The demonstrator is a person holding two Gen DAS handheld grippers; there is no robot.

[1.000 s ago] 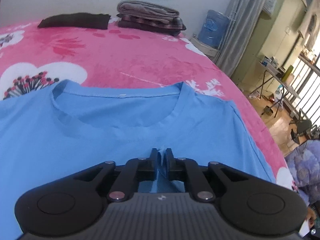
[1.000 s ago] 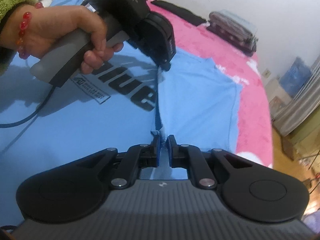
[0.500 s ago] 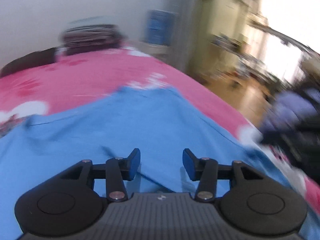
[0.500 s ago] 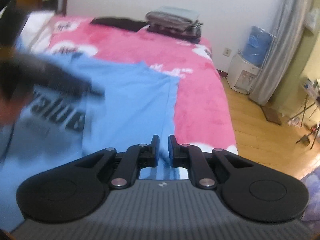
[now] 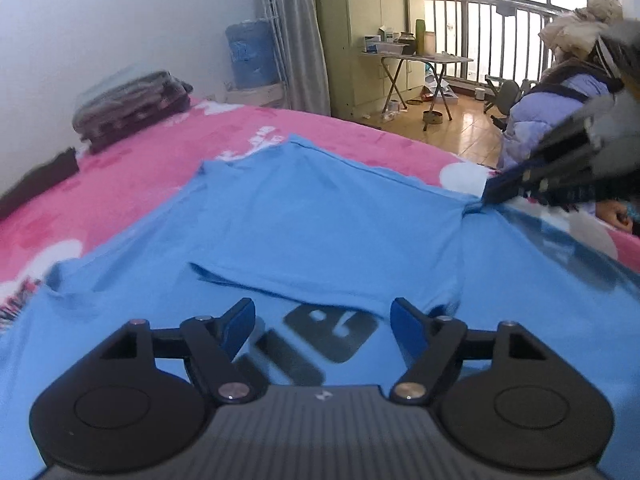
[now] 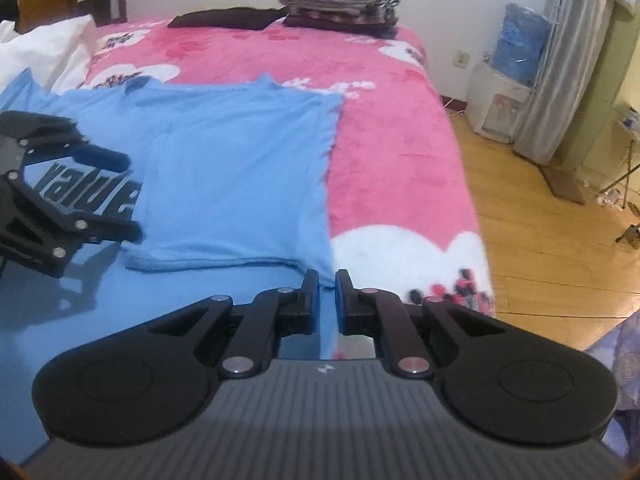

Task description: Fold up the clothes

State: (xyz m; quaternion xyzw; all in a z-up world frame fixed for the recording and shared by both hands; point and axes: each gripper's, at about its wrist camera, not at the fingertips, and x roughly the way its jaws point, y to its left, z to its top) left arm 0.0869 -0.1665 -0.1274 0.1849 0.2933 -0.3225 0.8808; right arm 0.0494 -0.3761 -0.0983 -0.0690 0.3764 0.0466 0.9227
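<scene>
A: Your left claw (image 5: 322, 326) gapes wide over the shirt (image 5: 320, 220) print; your right claw (image 6: 327, 294) is nearly closed at its hem corner, grip unclear.

B: One side panel lies folded inward on the bed (image 6: 392, 120); the rest lies flat, unfolded.

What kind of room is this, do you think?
Most likely a home bedroom: a bed with a pink floral blanket, a white pillow, a stack of folded clothes by the wall, and a blue T-shirt spread for folding.
</scene>
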